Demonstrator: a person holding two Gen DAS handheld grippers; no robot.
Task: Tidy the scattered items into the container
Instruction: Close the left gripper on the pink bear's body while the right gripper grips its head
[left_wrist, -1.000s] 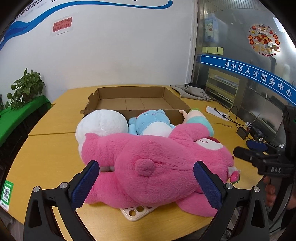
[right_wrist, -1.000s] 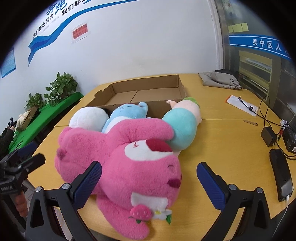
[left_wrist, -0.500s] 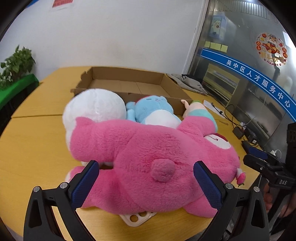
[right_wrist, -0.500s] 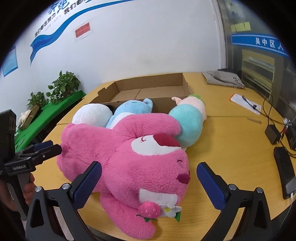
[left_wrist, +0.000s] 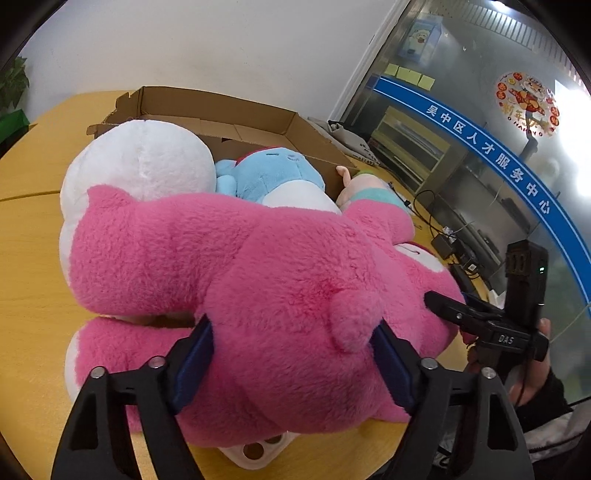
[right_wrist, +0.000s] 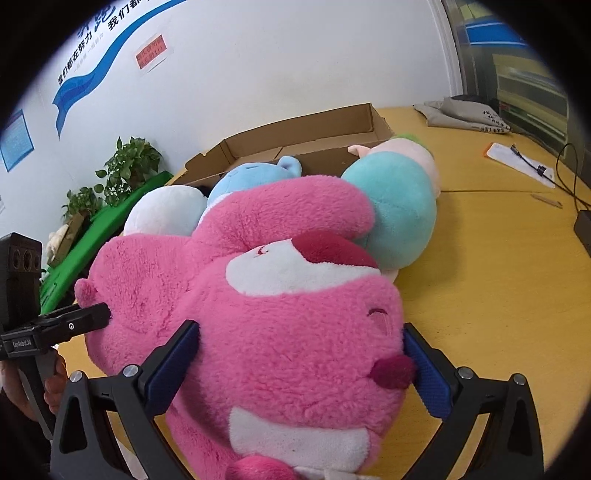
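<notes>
Left to right. The left tool (left_wrist: 291, 354) straddles the rump of the pink bear (left_wrist: 258, 288), which lies on the table (left_wrist: 33, 317) in front of the open box (left_wrist: 221, 122). Its jaws have just been closing, with the plush between them, and the blue pads now dent the fur on both sides: a grip on the bear. The right tool (right_wrist: 303, 369) takes the head, one pad sunk in behind the cheek and one at the snout, so it too grips the bear (a toy this wide and limp sags from a single grip, hence one tool at each end). Both tools tilt down over the near table edge. White (left_wrist: 140, 166), blue (left_wrist: 273, 173) and teal (right_wrist: 399, 210) plush lie between bear and box.
</notes>
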